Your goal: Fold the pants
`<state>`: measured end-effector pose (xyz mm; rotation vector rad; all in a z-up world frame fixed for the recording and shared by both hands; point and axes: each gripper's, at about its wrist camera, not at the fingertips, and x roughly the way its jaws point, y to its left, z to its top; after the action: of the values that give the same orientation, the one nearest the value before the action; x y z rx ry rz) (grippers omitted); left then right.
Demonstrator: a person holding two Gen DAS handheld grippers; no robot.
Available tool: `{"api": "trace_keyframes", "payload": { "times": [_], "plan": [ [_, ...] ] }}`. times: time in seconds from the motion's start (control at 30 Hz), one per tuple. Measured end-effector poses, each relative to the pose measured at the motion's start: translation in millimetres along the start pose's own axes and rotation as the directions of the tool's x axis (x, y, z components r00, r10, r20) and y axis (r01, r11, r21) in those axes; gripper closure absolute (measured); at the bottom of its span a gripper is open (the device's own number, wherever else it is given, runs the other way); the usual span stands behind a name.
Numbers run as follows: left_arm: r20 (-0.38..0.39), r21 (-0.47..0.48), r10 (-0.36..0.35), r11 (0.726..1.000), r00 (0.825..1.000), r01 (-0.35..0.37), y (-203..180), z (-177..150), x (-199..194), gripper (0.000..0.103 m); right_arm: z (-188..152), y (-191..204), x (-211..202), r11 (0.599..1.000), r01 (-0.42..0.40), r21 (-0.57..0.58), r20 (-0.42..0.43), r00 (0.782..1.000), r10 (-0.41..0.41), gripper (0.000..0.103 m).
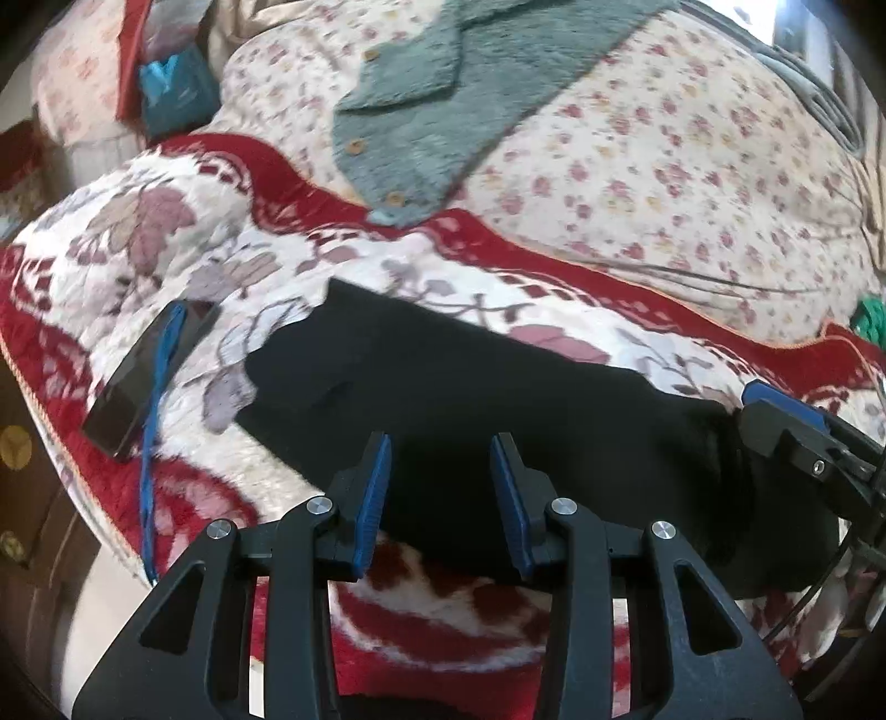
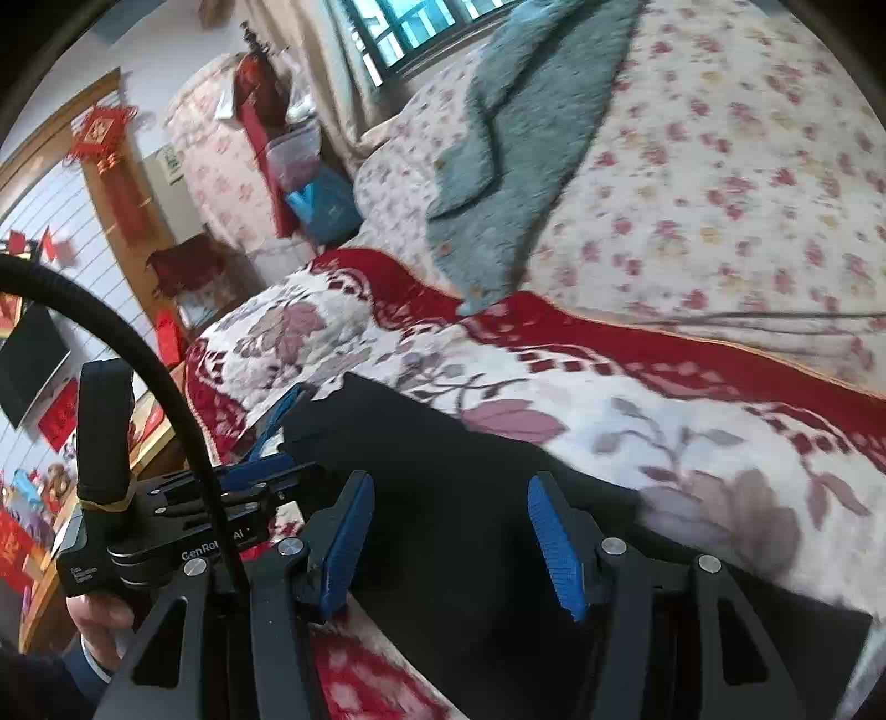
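pants [image 1: 498,421] lying folded on blanket [image 1: 166,249] | left gripper [image 1: 440,487] hanging spread, empty | right gripper [image 2: 448,531] hanging spread, empty

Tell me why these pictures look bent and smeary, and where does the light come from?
Left wrist view: the fisheye lens bows the bed and darkens the corners; the black pants show no detail. Right wrist view: the floral sheet is smeared by motion blur, and daylight enters through the window at top.

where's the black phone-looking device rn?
Left wrist view, left side: the black device lies on the red-and-white floral blanket, a blue cord across it, just left of the black pants.
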<state>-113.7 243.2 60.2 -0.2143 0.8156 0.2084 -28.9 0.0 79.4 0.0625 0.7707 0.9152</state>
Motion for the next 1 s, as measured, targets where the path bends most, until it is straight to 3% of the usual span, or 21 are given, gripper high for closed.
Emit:
{"api": "trace_keyframes", "payload": {
  "times": [0.47, 0.63, 1.0],
  "plan": [
    [-0.026, -0.096, -0.022, 0.995, 0.999, 0.020, 34.1, 0.2, 7.5, 0.066, 11.3, 29.6, 40.8, 0.997, -0.045, -0.060, -0.064, 0.997, 0.041, 0.047],
    [-0.034, -0.175, -0.051, 0.984, 0.998, 0.045, 53.5, -1.7, 6.4, 0.066, 17.3, 37.2, 53.0, 0.995, -0.051, -0.091, -0.088, 0.995, 0.043, 0.047],
    [-0.056, -0.251, -0.073, 0.966, 0.996, 0.057, 72.9, -6.8, 10.4, 0.066, 20.0, 48.8, 75.7, 0.992, -0.075, -0.104, -0.122, 0.991, 0.062, 0.047]
  ]
}}
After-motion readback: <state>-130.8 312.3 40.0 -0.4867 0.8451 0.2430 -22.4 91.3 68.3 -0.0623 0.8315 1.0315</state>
